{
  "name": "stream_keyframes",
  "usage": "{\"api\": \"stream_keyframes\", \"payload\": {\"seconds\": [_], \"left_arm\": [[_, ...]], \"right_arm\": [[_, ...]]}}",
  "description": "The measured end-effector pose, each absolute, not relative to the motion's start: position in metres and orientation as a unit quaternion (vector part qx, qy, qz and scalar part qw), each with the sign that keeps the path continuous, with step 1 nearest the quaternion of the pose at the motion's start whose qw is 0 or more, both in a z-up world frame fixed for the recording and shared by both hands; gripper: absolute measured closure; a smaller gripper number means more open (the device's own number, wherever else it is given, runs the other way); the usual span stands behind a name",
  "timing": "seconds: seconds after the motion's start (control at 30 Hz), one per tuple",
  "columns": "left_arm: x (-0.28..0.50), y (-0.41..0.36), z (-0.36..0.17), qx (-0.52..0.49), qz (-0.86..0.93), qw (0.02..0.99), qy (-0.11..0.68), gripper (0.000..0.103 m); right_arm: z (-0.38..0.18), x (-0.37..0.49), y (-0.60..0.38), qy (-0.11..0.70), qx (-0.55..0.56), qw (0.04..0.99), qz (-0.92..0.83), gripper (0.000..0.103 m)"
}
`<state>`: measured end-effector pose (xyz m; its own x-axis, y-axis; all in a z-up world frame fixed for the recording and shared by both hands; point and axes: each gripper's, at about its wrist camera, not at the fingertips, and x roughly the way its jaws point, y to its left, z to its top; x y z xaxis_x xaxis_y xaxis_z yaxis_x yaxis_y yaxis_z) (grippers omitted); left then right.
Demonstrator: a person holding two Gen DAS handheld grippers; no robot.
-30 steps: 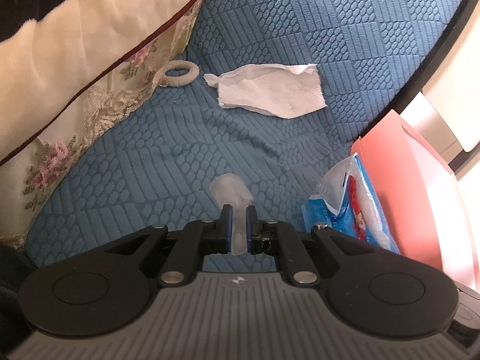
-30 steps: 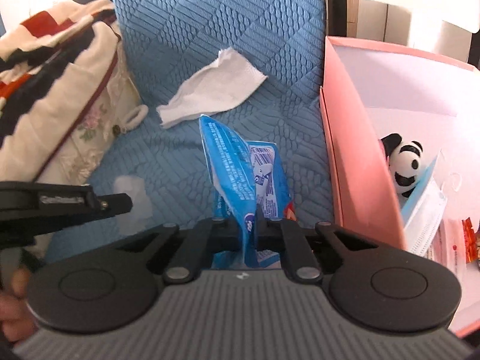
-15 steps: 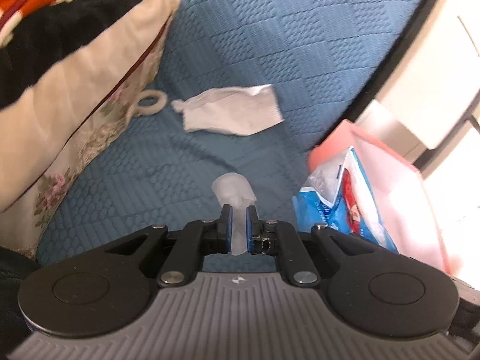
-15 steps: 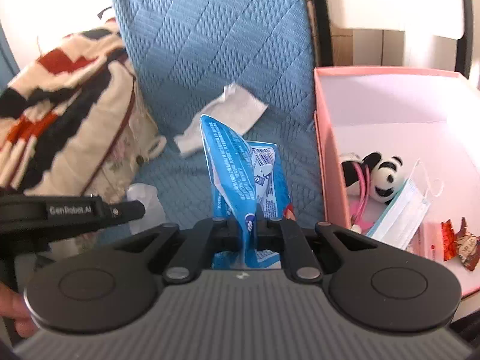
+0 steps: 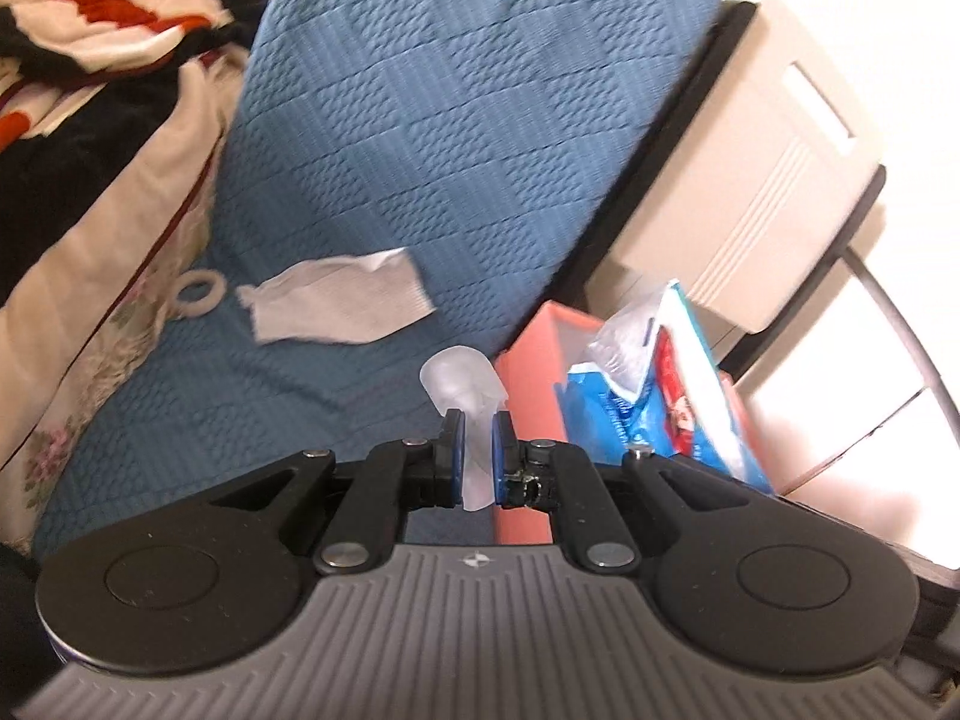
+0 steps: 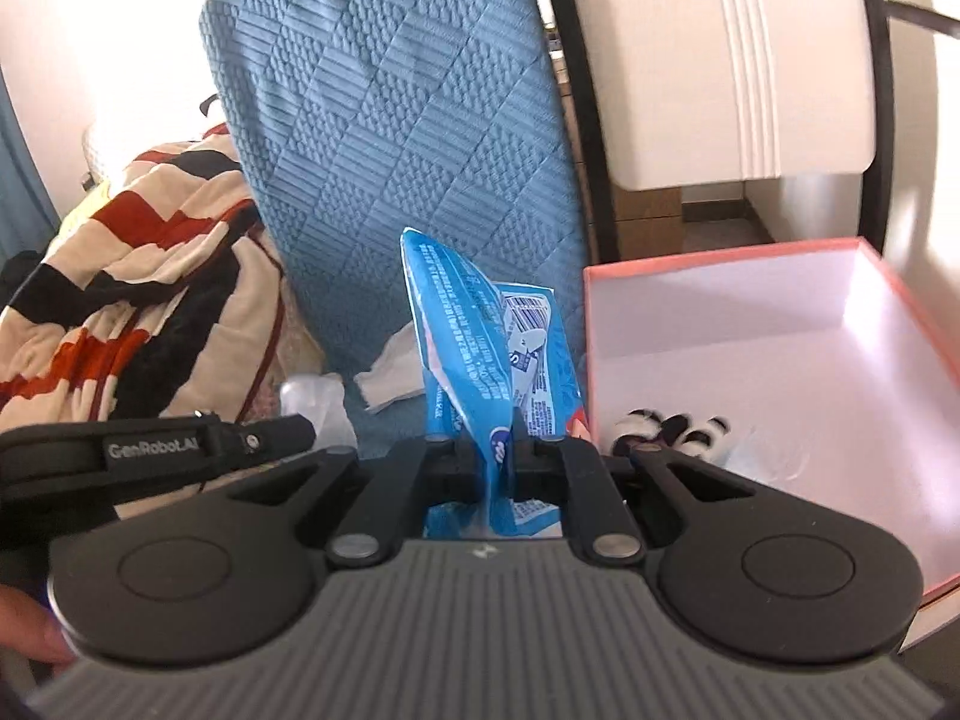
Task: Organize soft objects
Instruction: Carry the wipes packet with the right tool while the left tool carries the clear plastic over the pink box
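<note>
A seat covered in blue quilted fabric [image 5: 456, 138] fills most of the view, with its backrest [image 6: 408, 138] raised behind. A cream-white cabinet [image 6: 720, 60] is seen to the right, washed by bright light.

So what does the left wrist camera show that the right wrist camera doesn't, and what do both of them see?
Only the left wrist view shows the small white fabric ring beside the floral pillow. Only the right wrist view shows inside the pink cardboard box, where the black-and-white panda plush lies. Both show the crumpled white tissue on the blue quilted cover, the blue plastic wipes packet in the right gripper, and the translucent soft piece in the left gripper.
</note>
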<state>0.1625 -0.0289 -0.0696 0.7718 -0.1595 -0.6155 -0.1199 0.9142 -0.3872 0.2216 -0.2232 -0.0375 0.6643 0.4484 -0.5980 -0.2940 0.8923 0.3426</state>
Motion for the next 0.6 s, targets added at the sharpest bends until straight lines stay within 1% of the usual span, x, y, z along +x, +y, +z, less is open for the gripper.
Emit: {"api": "stream_keyframes", "payload": {"seconds": [0.3,0.6], "left_arm": [[0.170,-0.068,-0.039,-0.199,-0.024,0.927,0.318,0.092],[0.192,-0.124,-0.043,-0.192,-0.068,0.922,0.330,0.092]], "right_arm": [[-0.022,0.234,-0.254,0.338,0.113,0.913,0.197,0.092],[-0.031,0.238,-0.299,0.338,0.128,0.915,0.179,0.092]]}}
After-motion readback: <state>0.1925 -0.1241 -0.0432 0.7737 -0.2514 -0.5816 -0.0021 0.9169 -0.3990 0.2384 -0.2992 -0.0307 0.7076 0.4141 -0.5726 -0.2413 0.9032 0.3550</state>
